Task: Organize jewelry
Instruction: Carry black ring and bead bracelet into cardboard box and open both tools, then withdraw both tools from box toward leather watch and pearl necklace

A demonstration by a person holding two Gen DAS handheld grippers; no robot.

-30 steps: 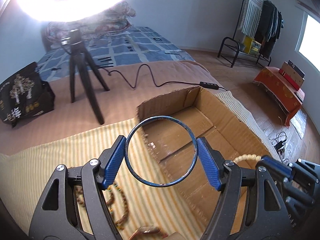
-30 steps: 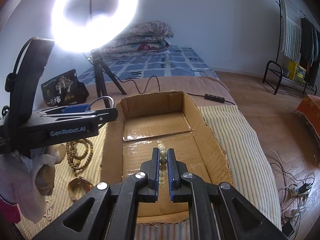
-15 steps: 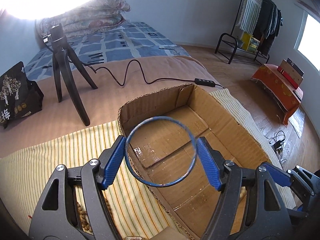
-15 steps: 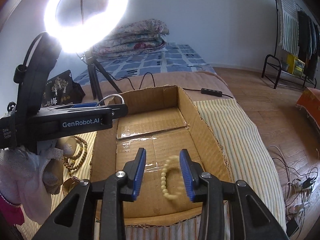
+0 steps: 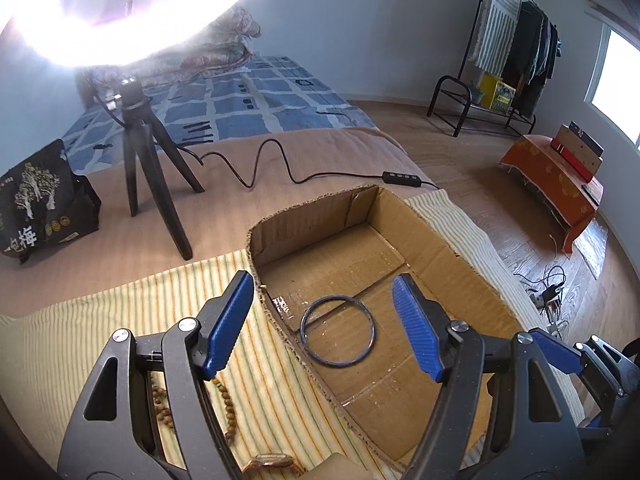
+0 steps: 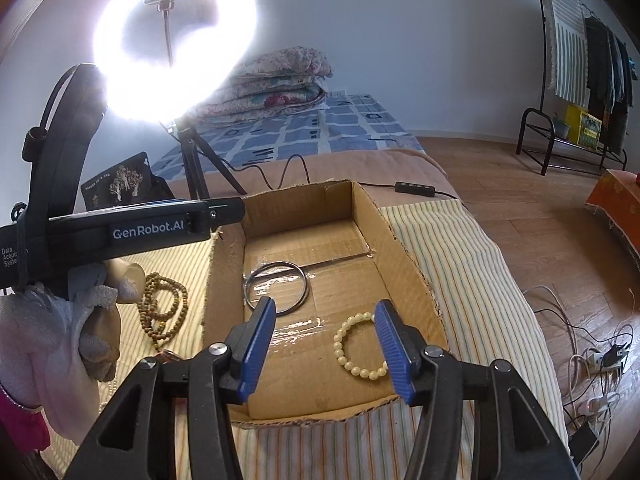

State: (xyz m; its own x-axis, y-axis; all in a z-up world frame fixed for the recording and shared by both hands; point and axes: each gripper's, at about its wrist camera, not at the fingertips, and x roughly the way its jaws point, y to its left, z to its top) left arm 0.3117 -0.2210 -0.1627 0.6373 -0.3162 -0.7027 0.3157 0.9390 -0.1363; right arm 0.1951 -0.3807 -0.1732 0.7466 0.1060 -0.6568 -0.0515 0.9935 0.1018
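One open cardboard box [image 6: 224, 300] sits on a striped cloth [image 6: 460, 264] spread over the bed, and it holds two pieces of jewelry. One thin metal bangle [image 6: 277, 287] lies flat on the box floor toward the box's left wall, and one cream bead bracelet [image 6: 360, 346] lies flat nearer the right wall and the near edge, apart from the bangle. Outside the box, on the cloth by its left wall, lies one string of brown wooden beads [image 6: 162, 312], and one wristwatch [image 5: 272, 462] shows at the near edge in the left wrist view. The left gripper [image 5: 324, 322] hangs over the bangle, released, nothing between its pads. The right gripper [image 6: 324, 344] is opening, its pads clear of the bracelet below.
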